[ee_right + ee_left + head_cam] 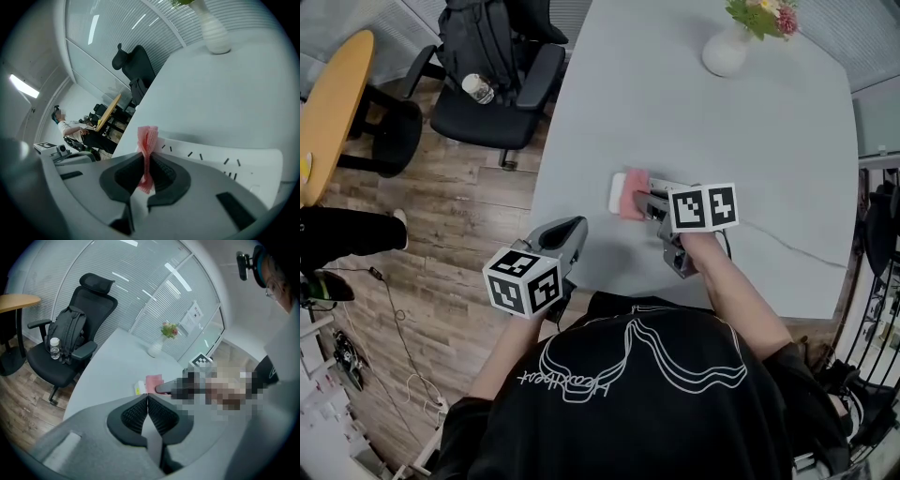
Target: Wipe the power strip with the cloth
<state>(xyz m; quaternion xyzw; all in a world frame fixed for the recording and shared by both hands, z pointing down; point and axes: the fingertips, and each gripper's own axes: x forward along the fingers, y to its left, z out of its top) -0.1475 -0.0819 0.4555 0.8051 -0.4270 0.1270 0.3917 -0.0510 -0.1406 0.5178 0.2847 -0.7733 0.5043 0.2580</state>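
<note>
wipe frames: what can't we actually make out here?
Rest of the power strip: head view, pink cloth and right tongs cover all but its left end.
Cloth-strip contact: right gripper view looks along the cloth, so touching or apart is unclear.
Far end of the cable: head view, lost past the table edge.
Right tongs in left gripper view: under a mosaic patch.

White power strip (213,158): long, flat on grey table (694,122) near its front edge, dark socket slots facing up. Pink cloth (148,140): mesh-textured, bunched into an upright fold, pinched between the jaws of the right gripper (146,164), over the strip's top near one end.
</note>
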